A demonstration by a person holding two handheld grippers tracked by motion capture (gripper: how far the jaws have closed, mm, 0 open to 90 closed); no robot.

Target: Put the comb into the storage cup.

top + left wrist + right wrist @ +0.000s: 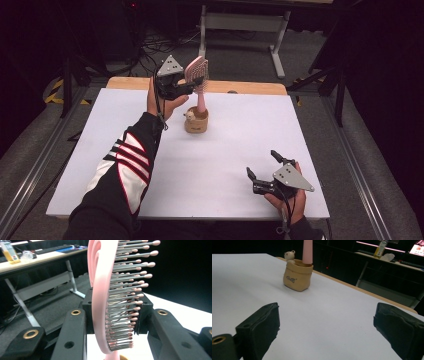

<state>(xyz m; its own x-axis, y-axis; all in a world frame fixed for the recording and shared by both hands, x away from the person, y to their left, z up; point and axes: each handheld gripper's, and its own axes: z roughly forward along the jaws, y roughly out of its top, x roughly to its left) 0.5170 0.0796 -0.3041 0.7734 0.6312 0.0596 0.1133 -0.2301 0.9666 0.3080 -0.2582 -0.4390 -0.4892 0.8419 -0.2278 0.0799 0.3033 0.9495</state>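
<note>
A pink hairbrush (196, 70) stands upright with its bristled head (105, 302) up, and its handle (307, 251) reaches down into the mouth of a small tan pouch-shaped holder (196, 121). The holder (297, 277) has a little bear figure on its rim and sits on the white table at the back centre. My left gripper (192, 86) is raised above the holder and shut on the brush head, one jaw on each side (116, 312). My right gripper (261, 162) rests low near the table's front right. It stands open with nothing between its fingers (327, 322).
The white tabletop (225, 150) stretches between the holder and the right gripper. A wooden edge (250, 87) runs along the far side. Beyond it are a dark floor, cables and a white desk frame (240, 22). Metal rails flank the table on both sides.
</note>
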